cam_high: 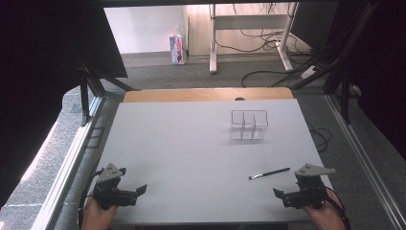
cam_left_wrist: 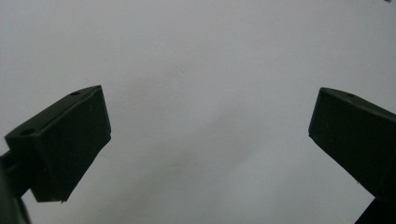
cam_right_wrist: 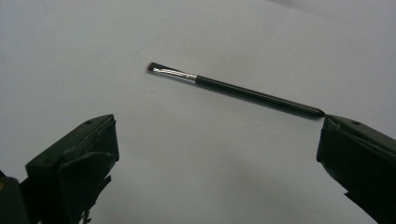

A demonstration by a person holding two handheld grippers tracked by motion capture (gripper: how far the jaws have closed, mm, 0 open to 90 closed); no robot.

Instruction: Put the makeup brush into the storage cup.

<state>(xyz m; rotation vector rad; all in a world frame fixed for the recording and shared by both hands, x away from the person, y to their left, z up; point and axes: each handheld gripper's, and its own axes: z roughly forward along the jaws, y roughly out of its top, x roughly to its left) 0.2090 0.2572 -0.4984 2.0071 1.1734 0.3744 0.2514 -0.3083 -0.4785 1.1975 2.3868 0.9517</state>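
A thin black makeup brush (cam_high: 269, 173) with a silver ferrule lies on the white table (cam_high: 191, 143), near the front right. In the right gripper view the brush (cam_right_wrist: 233, 88) lies just beyond the jaws, bristles to the left. My right gripper (cam_high: 282, 195) rests at the front right corner, open and empty; its jaws (cam_right_wrist: 217, 154) stand wide. My left gripper (cam_high: 139, 191) sits at the front left corner, also open with bare table between its jaws (cam_left_wrist: 210, 135). A clear plastic organiser (cam_high: 249, 125) with dividers stands toward the back right.
A wooden strip (cam_high: 206, 95) edges the table's far side. Metal frame rails (cam_high: 72, 158) run along both sides. Beyond the table stand a desk leg (cam_high: 213, 38), floor cables (cam_high: 268, 72) and a pink carton (cam_high: 177, 49).
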